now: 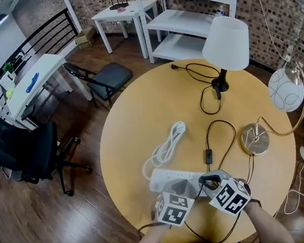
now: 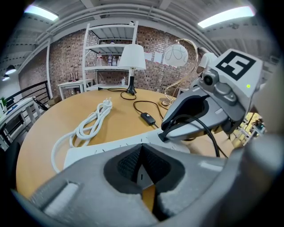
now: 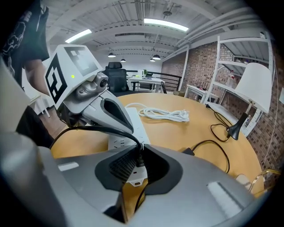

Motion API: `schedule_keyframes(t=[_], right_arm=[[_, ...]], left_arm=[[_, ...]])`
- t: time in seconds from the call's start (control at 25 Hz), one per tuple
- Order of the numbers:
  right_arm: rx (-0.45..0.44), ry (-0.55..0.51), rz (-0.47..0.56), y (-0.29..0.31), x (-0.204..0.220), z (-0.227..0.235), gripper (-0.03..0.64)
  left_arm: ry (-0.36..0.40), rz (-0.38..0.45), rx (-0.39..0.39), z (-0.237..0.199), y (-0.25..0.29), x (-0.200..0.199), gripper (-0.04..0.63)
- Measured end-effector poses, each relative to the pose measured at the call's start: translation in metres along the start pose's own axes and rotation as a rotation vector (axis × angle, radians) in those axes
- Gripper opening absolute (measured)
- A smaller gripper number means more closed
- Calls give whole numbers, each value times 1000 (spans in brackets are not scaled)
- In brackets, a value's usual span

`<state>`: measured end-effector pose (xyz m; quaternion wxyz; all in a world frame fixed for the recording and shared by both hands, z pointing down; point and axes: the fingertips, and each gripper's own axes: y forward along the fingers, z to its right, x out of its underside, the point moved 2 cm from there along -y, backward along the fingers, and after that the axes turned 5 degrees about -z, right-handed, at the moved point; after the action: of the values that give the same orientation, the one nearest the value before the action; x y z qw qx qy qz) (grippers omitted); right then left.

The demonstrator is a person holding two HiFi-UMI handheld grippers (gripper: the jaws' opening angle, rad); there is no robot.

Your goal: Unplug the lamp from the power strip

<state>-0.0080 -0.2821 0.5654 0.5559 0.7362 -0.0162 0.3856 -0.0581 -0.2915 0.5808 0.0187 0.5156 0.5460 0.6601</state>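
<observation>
Power strip (image 1: 168,178): white, at near edge of the round table (image 1: 134,115); own white cable (image 1: 164,147) coiled just at far left of it.
Lamp (image 1: 254,138): gold base at right, apart from the strip; black cord (image 1: 220,128) looping from there back to the strip.
Right gripper (image 3: 138,153): jaws clamped on the black plug (image 3: 137,158) at right end of the strip.
Left gripper (image 2: 141,148): tips closed together, nothing between; set on the strip body, seemingly pressing.
Step in hand: probably drawing the plug out.
Good way: pull straight along the pins, no twisting; grip on plug body, not on cord; press the strip down with left tips, otherwise likely to lift with the plug.
</observation>
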Motion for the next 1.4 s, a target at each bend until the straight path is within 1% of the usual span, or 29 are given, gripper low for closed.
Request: schedule_keyframes(t=[0.16,0.32,0.44,0.48,0.56,0.6,0.64,0.72,0.76,0.88,1.16,1.32,1.4], right_arm=[[-9,32,5,0,1,2,52],[-36,101,8,1,1,4,54],[-7,53,-2,0,1,1,53],[7,50,29,-5,-4,2,52],[51,102,177,-30,-33,21,49],[84,103,225,-45,-51,36,49],[112,65,227,-56,-65,49,49],[134,-18,190,-67,-78,57,49],[133,-21,189,-70,-78,56,49],[142,16,195,-74,-68,50,49],[191,37,208,-83,-64,49,51],[238,64,209,-89,-53,51,51],[265,93,209,-93,-46,53,51]], left_arm=[[4,3,5,0,1,0,0],[-6,-3,12,-1,0,0,0],[-9,-4,19,-1,1,0,0],[-8,-6,19,0,2,0,0],[-7,-9,17,-1,3,0,0],[-7,-9,16,-2,4,-1,0],[-9,-11,13,-3,4,-1,0],[-15,-20,9,-1,2,4,0],[-15,-24,12,-1,2,5,0],[-8,-17,16,0,2,4,0],[-22,-23,14,-1,1,5,0],[10,1,4,0,4,2,1],[13,6,0,0,4,1,2]])
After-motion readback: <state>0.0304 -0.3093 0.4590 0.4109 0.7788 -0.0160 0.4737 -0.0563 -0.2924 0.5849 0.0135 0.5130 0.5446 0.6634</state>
